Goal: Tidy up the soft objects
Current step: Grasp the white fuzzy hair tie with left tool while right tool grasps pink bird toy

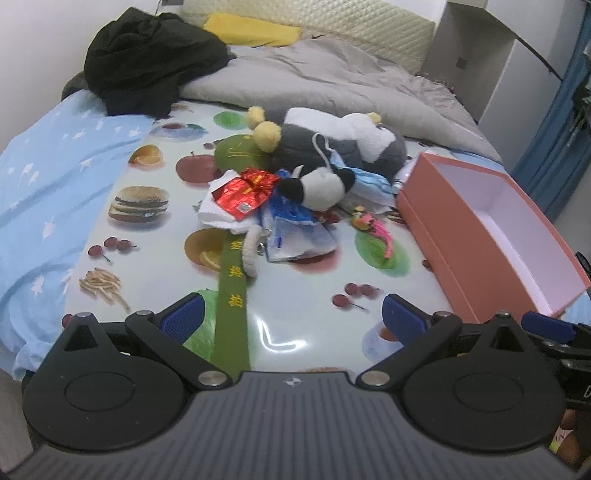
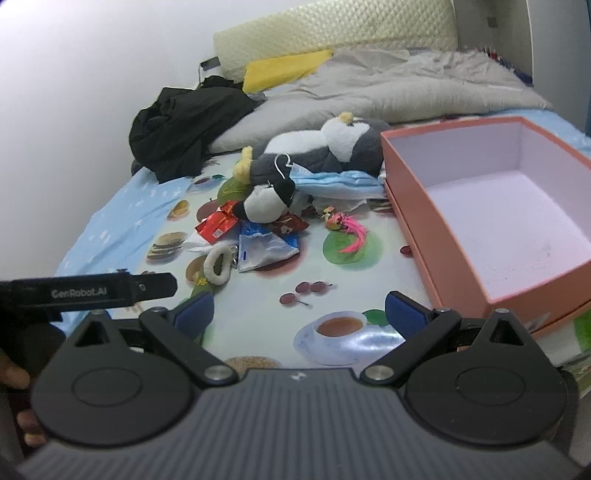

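A heap of soft things lies mid-bed on a food-print sheet (image 1: 303, 295): a large grey-and-white plush penguin (image 1: 332, 144) (image 2: 325, 147), a small black-and-white plush (image 1: 317, 182) (image 2: 264, 205), a pink feathered toy bird (image 1: 373, 223) (image 2: 345, 227), a white fluffy ring (image 2: 218, 267), a green embroidered strap (image 1: 232, 295), red packets (image 1: 247, 192) and blue plastic bags (image 2: 264, 249). An open, empty pink box (image 1: 491, 229) (image 2: 495, 206) stands to the right. My left gripper (image 1: 291, 317) and right gripper (image 2: 299, 314) are both open and empty, short of the heap.
A black garment (image 1: 147, 62) and a grey duvet (image 1: 332, 81) lie at the back, with a yellow cloth (image 1: 251, 31) by the headboard. A blue star sheet (image 1: 48, 177) hangs on the left edge. The left gripper's body (image 2: 85, 291) shows in the right wrist view.
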The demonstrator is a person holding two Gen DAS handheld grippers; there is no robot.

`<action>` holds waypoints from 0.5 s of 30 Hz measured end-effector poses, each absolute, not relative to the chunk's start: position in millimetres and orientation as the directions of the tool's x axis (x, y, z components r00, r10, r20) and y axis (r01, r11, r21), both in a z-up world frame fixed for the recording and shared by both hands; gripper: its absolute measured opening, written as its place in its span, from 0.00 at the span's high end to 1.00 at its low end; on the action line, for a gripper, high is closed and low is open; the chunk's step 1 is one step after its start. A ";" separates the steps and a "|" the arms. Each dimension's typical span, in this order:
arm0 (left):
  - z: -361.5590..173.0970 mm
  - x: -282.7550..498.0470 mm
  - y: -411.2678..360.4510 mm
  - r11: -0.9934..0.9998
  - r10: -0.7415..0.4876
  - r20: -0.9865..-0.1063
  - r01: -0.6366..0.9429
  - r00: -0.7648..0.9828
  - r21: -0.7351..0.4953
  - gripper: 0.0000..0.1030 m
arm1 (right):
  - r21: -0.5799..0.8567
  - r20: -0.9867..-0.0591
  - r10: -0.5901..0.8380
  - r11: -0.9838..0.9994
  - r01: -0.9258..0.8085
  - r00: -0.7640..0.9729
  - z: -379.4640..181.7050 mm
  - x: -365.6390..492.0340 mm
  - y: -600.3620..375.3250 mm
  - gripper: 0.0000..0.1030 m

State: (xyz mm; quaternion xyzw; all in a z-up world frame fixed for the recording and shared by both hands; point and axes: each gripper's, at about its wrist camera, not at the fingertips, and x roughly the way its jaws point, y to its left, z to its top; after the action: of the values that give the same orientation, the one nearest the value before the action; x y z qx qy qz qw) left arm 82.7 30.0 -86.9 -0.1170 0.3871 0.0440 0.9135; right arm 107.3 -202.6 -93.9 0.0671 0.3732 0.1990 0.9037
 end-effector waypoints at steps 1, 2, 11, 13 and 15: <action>-89.7 86.8 33.3 0.969 -0.006 -0.718 -0.174 0.696 -0.177 0.00 | 0.277 -0.652 0.414 0.910 -0.309 0.635 -97.8 112.7 -200.3 0.02; -92.3 90.1 36.1 0.969 0.001 -0.719 -0.179 0.695 -0.172 0.00 | 0.282 -0.656 0.419 0.907 -0.312 0.627 -101.3 117.7 -197.9 0.02; -129.9 132.8 58.9 0.968 0.004 -0.747 -0.190 0.665 -0.163 0.12 | 0.241 -0.679 0.414 0.906 -0.349 0.606 -131.5 167.3 -176.9 0.06; -138.8 144.5 63.1 0.968 -0.002 -0.754 -0.188 0.657 -0.166 0.17 | 0.234 -0.681 0.410 0.907 -0.350 0.607 -137.6 180.6 -173.3 0.07; -145.8 154.3 65.2 0.970 -0.001 -0.755 -0.184 0.655 -0.161 0.20 | 0.233 -0.680 0.408 0.908 -0.348 0.609 -143.5 192.6 -170.4 0.07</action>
State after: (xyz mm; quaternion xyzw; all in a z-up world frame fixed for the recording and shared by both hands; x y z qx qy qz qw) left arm 154.3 65.2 -145.8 -0.1121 0.4120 0.0506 0.9028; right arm 192.6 -170.4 -143.5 0.0388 0.3886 0.2108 0.8961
